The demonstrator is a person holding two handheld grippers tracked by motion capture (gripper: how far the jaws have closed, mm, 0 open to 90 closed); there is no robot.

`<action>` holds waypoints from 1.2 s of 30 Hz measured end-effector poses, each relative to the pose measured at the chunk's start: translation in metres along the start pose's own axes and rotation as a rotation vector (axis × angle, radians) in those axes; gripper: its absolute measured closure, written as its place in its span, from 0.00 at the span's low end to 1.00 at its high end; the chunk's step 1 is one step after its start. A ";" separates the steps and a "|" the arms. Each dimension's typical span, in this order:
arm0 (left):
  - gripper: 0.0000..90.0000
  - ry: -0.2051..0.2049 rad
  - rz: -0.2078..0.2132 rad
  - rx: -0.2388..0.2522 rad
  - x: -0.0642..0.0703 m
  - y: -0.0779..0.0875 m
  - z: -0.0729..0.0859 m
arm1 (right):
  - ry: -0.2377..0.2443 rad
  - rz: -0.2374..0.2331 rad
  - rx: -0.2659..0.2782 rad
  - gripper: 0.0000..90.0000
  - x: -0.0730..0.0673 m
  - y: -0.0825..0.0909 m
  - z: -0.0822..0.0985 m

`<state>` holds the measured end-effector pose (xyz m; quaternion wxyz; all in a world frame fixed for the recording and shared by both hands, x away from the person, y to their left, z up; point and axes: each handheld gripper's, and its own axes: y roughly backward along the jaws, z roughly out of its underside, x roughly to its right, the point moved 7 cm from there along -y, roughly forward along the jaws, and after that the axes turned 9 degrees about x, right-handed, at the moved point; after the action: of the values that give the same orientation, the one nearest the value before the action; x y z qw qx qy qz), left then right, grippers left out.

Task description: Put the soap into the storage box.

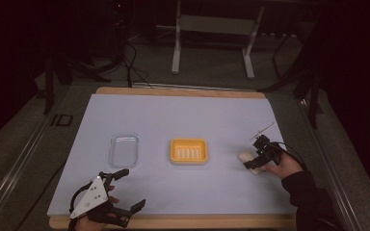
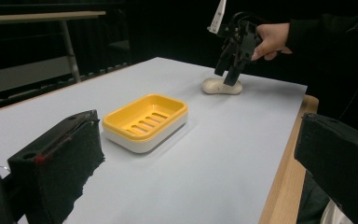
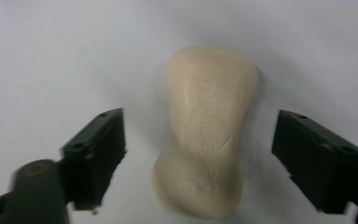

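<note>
While the left claw point(image 1: 128, 190) rests agape, the right claw point(image 3: 198, 154) straddles the soap point(image 3: 207, 133), pads not touching

left gripper point(image 1: 127, 190): jaws wide apart, level, low | right gripper point(image 1: 251, 162): pointing down, jaws apart, gripping nothing

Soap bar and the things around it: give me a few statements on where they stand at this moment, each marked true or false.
1. The soap bar lies in the yellow soap dish. False: it lies on the white table sheet, apart from the dish.
2. The right gripper straddles the soap bar, its pads clear of it. True.
3. The left gripper holds the clear lid. False: its jaws are open and empty, near the table's front edge.
4. The yellow soap dish is empty. True.
5. The clear lid covers the dish. False: it lies flat beside it.
</note>
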<state>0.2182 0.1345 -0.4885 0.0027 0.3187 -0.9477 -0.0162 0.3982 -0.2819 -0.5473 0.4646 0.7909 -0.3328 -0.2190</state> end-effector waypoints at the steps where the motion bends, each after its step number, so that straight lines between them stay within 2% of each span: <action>1: 0.01 -0.001 0.001 0.000 0.000 0.000 0.000 | -0.011 0.006 -0.001 0.26 0.001 -0.001 0.000; 13: 0.01 -0.004 0.003 -0.005 0.000 0.000 0.000 | -0.016 0.000 -0.058 0.46 0.005 -0.017 0.005; 22: 0.01 -0.005 0.004 -0.007 0.001 0.000 0.001 | 0.026 0.044 -0.095 0.51 0.001 -0.020 0.005; 27: 0.01 -0.005 0.006 -0.008 0.001 -0.001 0.001 | 0.010 0.067 -0.112 0.55 -0.001 -0.020 0.004; 36: 0.01 -0.005 0.005 -0.009 0.001 -0.001 0.001 | 0.030 0.046 -0.129 0.55 -0.001 -0.019 0.003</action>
<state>0.2181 0.1333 -0.4896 0.0017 0.3165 -0.9484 -0.0211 0.4017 -0.2763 -0.5659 0.5243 0.7547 -0.3292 -0.2172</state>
